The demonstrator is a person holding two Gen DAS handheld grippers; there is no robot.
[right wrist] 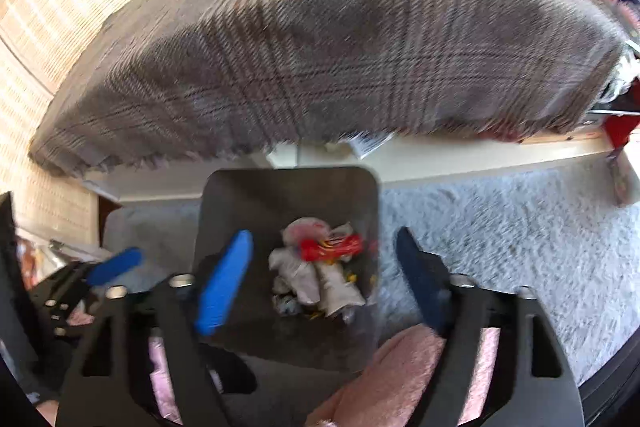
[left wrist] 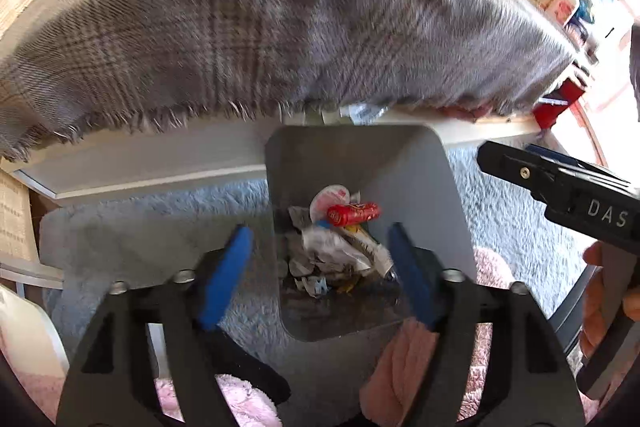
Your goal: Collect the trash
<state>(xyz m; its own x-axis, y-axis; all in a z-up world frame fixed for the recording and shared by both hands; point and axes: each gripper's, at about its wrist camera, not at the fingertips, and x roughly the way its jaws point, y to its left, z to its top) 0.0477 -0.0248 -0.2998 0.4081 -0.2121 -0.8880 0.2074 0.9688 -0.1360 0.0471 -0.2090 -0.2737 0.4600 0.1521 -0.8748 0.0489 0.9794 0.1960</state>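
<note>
Plaid blanket above grey bin holding trash

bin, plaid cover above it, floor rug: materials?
Bin: looks like smooth grey plastic, matte, rounded corners; could be painted metal. Plaid cover: woven fabric, wool-like, frayed fringe along its edge. Rug: pale shaggy pile, likely synthetic.

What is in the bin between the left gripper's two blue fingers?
In the left wrist view, the open left gripper frames the grey bin. Between its fingers lies crumpled paper trash with a red wrapper on top.
</note>
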